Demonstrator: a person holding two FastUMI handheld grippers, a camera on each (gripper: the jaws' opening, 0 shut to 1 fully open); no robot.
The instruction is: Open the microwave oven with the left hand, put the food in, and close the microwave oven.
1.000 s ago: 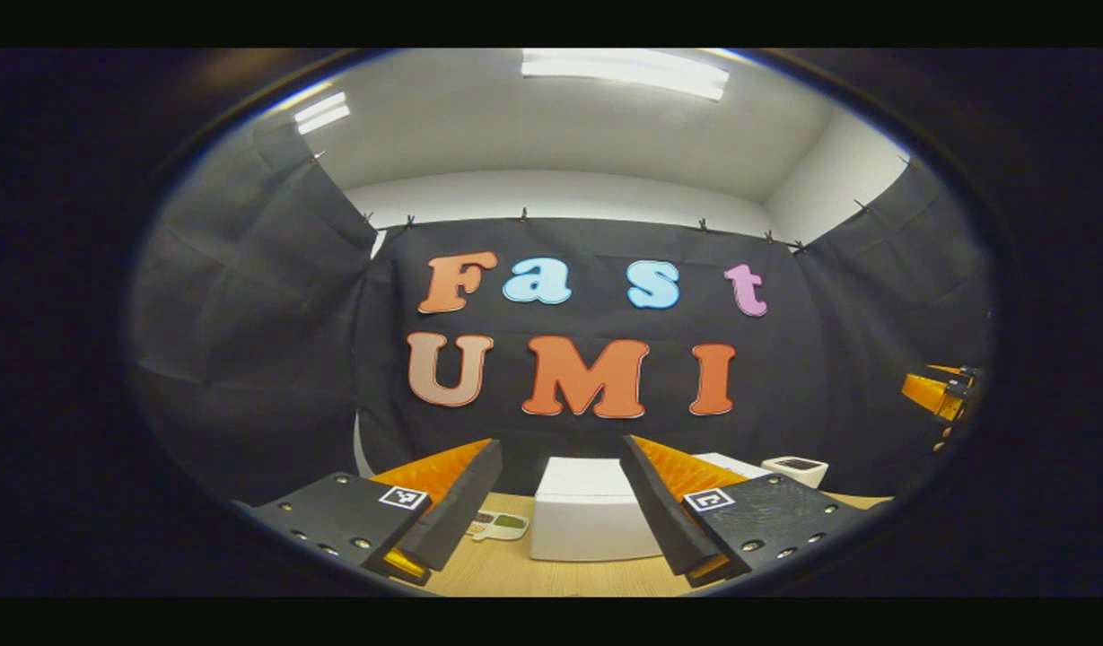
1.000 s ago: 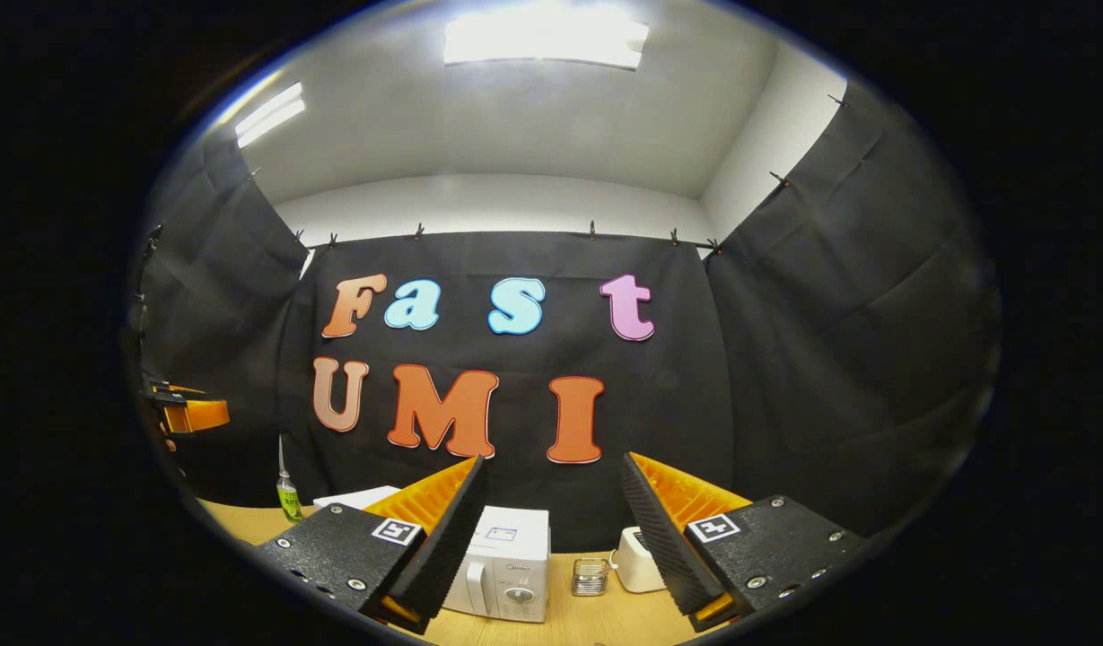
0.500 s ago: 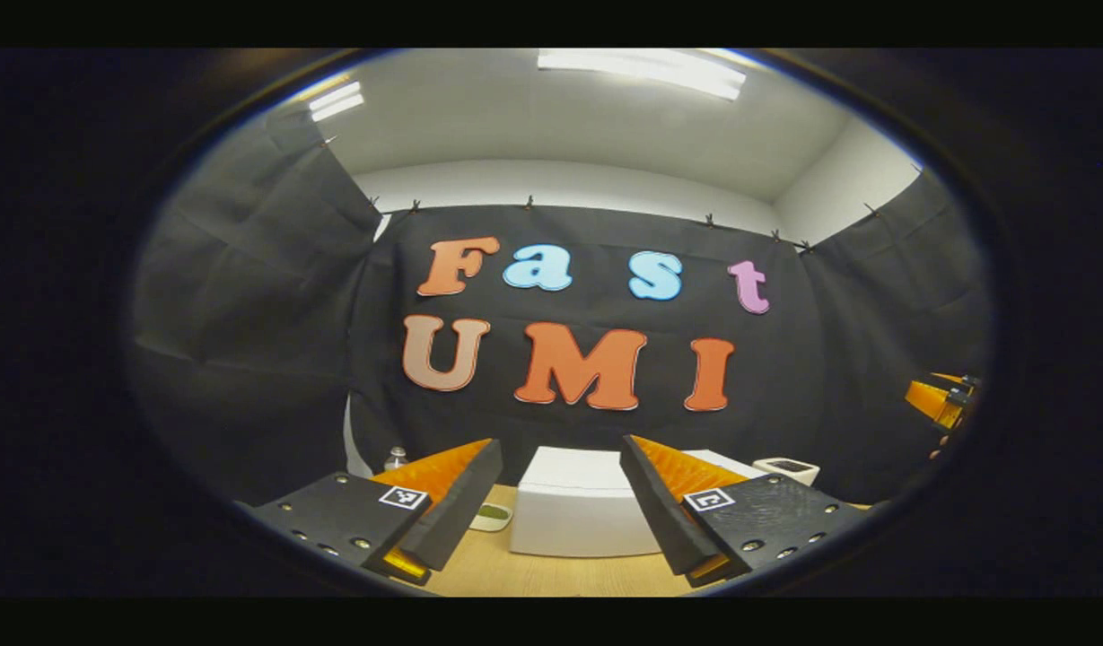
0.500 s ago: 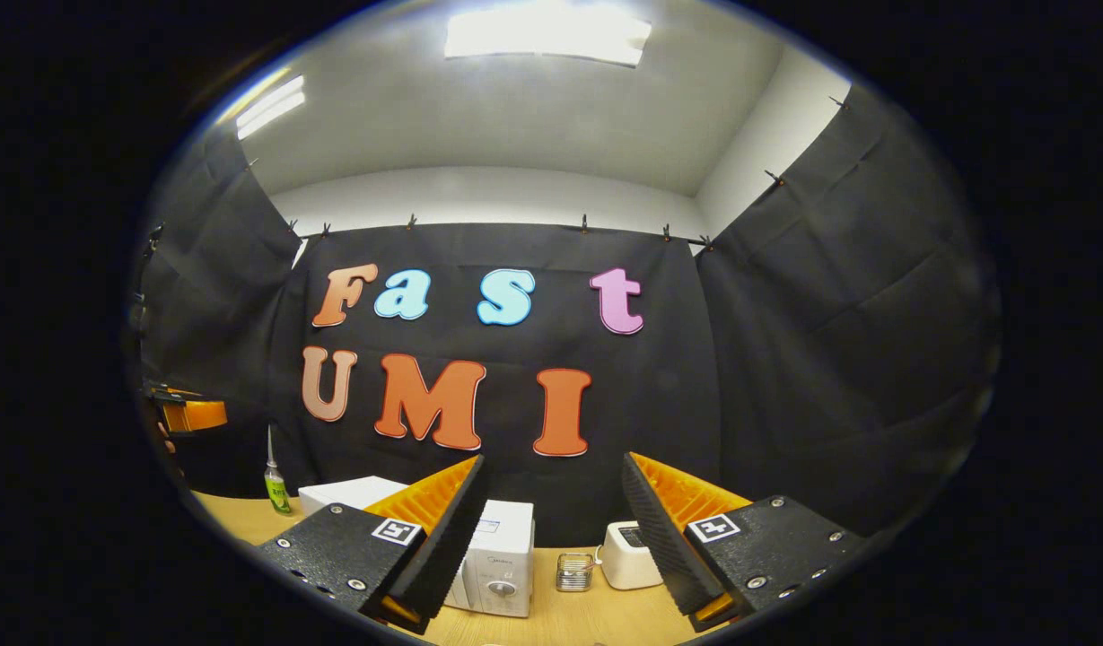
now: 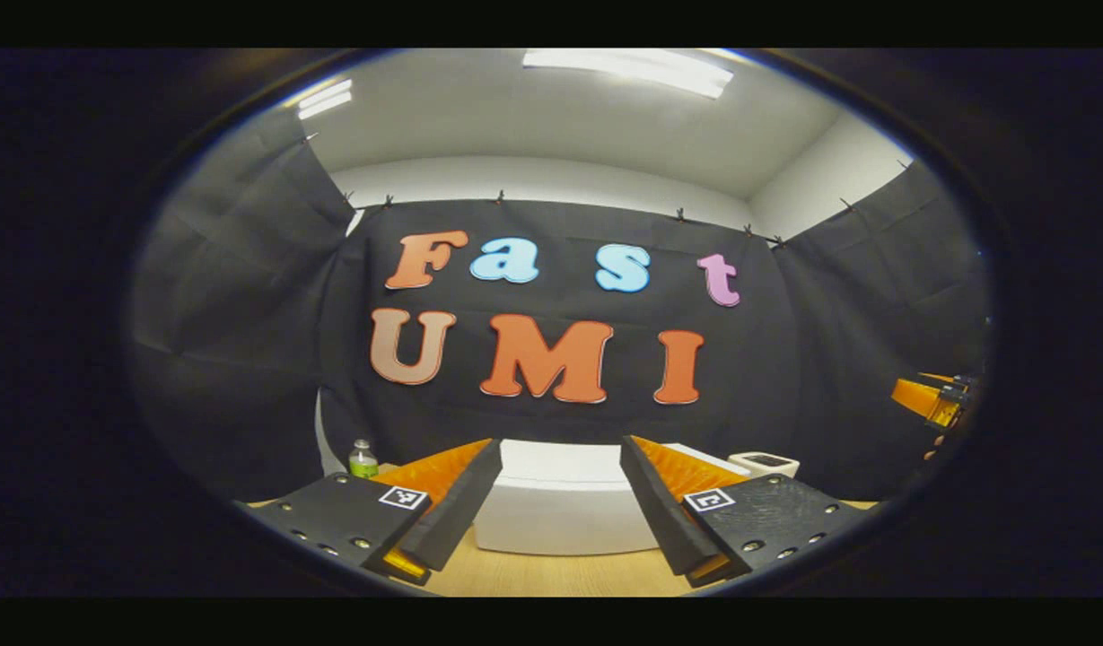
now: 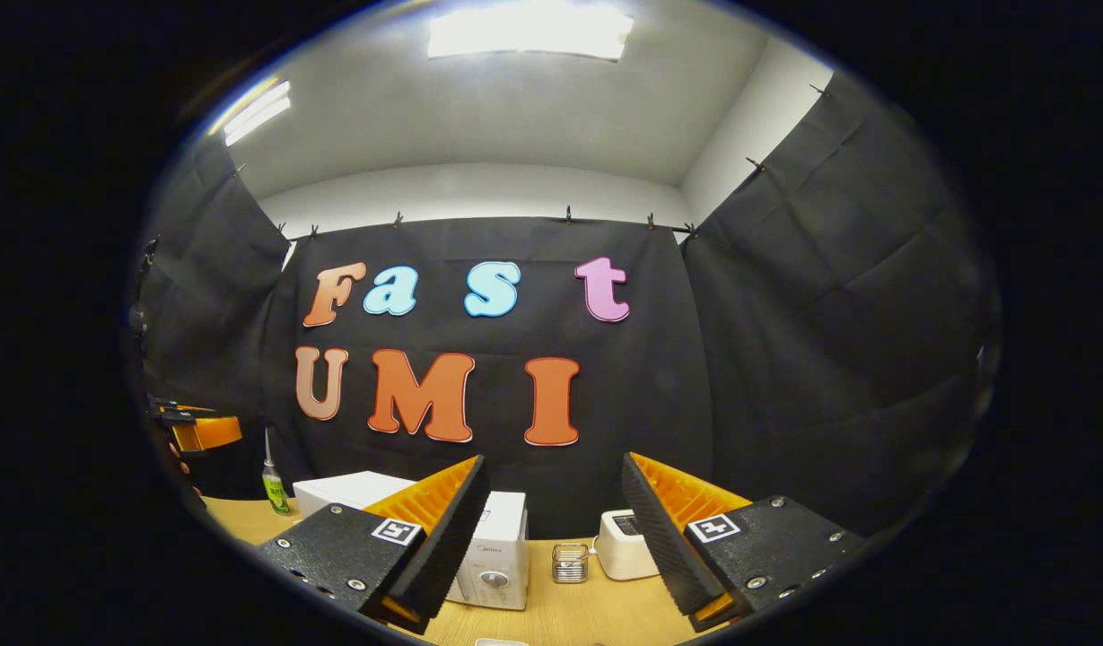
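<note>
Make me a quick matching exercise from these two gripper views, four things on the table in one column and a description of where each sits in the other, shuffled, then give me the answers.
Things:
1. microwave oven
2. green bottle
3. small metal basket
4. small white appliance

Places, in the right gripper view:
A. far left on the table, near the booth wall
B. partly behind that gripper's near finger, with a round dial on its front
C. rightmost of the four, just beside the far finger
D. between the dial-fronted box and the small white unit

Pairs: 1-B, 2-A, 3-D, 4-C

A green bottle (image 5: 363,458), a toaster (image 6: 625,556) and a small glass (image 6: 569,563) stand on the table (image 6: 596,610).
</note>
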